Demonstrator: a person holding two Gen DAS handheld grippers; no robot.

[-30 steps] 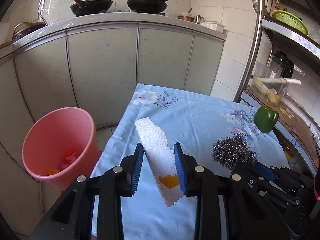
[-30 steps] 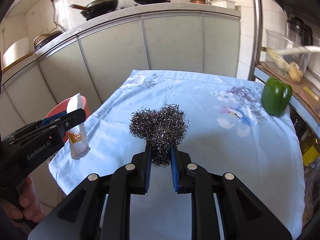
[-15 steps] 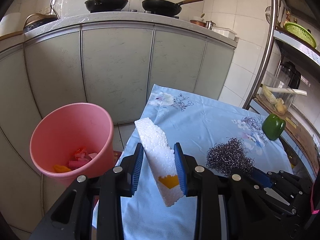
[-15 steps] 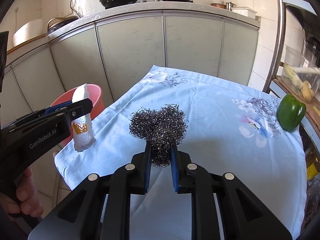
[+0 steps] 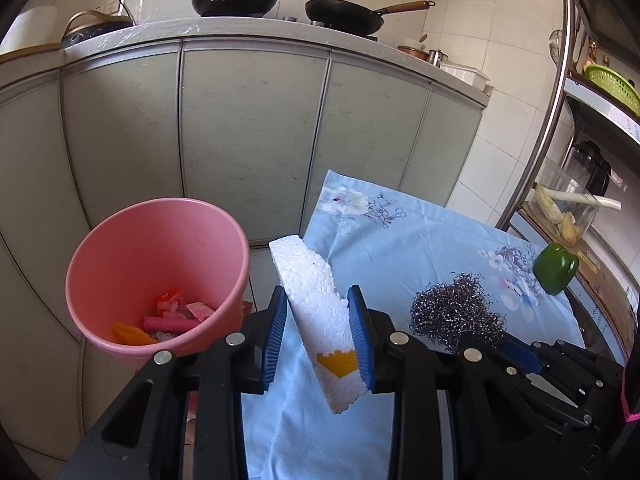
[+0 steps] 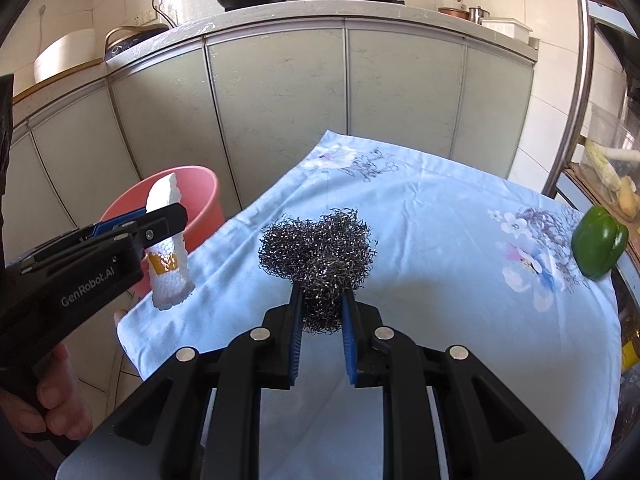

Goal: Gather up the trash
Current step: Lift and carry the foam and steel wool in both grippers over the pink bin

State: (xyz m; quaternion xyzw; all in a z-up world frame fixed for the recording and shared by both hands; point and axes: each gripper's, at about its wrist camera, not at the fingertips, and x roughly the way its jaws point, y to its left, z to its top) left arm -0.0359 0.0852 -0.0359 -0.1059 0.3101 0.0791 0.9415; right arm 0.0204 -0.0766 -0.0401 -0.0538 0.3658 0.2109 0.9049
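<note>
My left gripper [image 5: 318,334] is shut on a white foam piece [image 5: 316,304] with an orange mark, held over the table's left edge beside the pink bin [image 5: 120,280]. The bin holds several pink and orange scraps. The foam piece [image 6: 168,256] and the left gripper [image 6: 160,222] also show in the right wrist view, in front of the bin [image 6: 200,200]. My right gripper [image 6: 320,332] is shut on a steel wool ball [image 6: 320,252] above the blue floral cloth [image 6: 440,240]. The steel wool [image 5: 456,316] shows in the left wrist view too.
A green bell pepper [image 6: 598,242] lies at the table's right edge. Grey kitchen cabinets [image 5: 240,128] stand behind the table, with pans [image 5: 344,12] on the counter. A metal rack [image 5: 560,80] with a jar stands at the right.
My left gripper has carried the foam piece to the left, off the table and nearer the pink bin. The right gripper keeps its hold on the steel wool and has drawn back a little.
</note>
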